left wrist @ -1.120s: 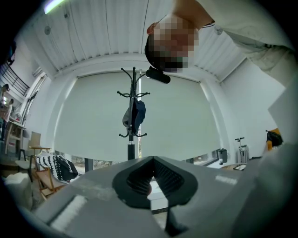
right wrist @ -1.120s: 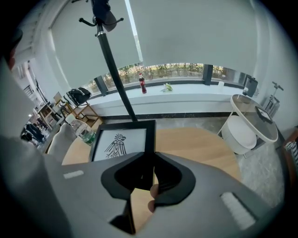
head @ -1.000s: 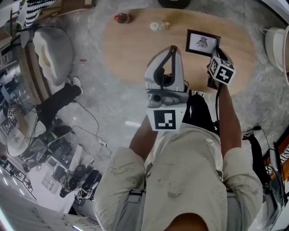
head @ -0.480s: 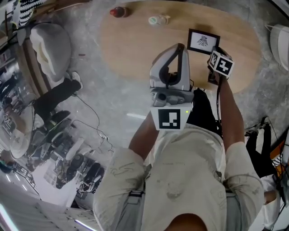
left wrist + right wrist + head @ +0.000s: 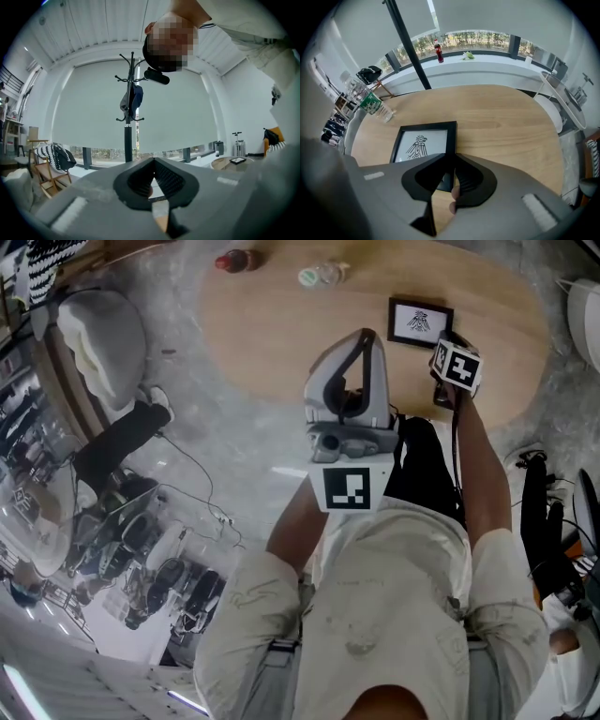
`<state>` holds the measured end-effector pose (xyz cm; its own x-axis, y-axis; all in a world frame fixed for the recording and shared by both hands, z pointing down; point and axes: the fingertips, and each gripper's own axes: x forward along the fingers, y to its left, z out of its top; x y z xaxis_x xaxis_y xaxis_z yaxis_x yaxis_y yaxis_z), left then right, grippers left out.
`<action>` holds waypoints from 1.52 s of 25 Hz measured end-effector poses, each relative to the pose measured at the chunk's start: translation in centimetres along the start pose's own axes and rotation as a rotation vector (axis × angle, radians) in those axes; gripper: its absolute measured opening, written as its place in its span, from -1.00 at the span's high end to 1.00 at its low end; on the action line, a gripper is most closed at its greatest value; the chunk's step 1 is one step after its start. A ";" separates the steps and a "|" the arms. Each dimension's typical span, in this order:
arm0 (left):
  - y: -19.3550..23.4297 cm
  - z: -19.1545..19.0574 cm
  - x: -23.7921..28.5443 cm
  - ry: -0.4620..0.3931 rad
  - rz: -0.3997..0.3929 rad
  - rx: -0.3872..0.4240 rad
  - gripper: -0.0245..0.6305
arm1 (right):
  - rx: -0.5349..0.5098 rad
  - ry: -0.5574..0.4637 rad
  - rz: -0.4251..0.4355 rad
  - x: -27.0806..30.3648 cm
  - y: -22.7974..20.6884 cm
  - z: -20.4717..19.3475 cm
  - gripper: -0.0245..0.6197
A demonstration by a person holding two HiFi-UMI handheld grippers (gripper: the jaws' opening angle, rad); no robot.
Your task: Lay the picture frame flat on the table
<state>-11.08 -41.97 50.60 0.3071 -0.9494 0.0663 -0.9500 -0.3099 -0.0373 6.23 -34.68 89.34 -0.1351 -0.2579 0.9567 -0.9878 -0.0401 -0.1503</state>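
Note:
The black picture frame (image 5: 419, 322) with a bird drawing lies low on the oval wooden table (image 5: 281, 334), face up. In the right gripper view the picture frame (image 5: 423, 142) fills the middle. Its right border runs down between my right gripper's (image 5: 451, 161) jaws, which are shut on it. In the head view my right gripper (image 5: 444, 345) points steeply down at the frame's near right corner. My left gripper (image 5: 364, 337) is held level over the person's lap, short of the table edge. Seen from its own camera, the left gripper (image 5: 152, 161) has its tips together and holds nothing.
A plastic bottle with a green label (image 5: 322, 275) and a dark red bottle (image 5: 234, 260) lie at the table's far side. A white chair (image 5: 103, 343) stands to the left, another white seat (image 5: 581, 320) to the right. A coat stand (image 5: 130, 101) rises ahead of the left gripper.
My right gripper has sunk toward the table with the frame in it, and the frame now looks smaller and flatter. The left gripper has sunk a little too.

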 end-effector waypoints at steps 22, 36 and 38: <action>0.2 -1.1 0.5 -0.002 -0.021 -0.016 0.91 | 0.019 0.078 -0.008 2.2 -0.1 -2.0 0.70; -1.0 -0.5 0.7 -0.009 -0.025 -0.008 0.91 | 0.058 0.103 0.015 1.5 -1.5 -2.0 0.45; -1.3 -0.3 0.5 -0.008 -0.031 -0.004 0.91 | 0.064 0.099 0.025 1.2 -1.5 -2.0 0.44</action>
<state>-9.70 -42.05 51.01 0.3371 -0.9396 0.0597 -0.9402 -0.3393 -0.0314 7.42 -33.03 91.16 -0.1700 -0.1628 0.9719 -0.9774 -0.0976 -0.1873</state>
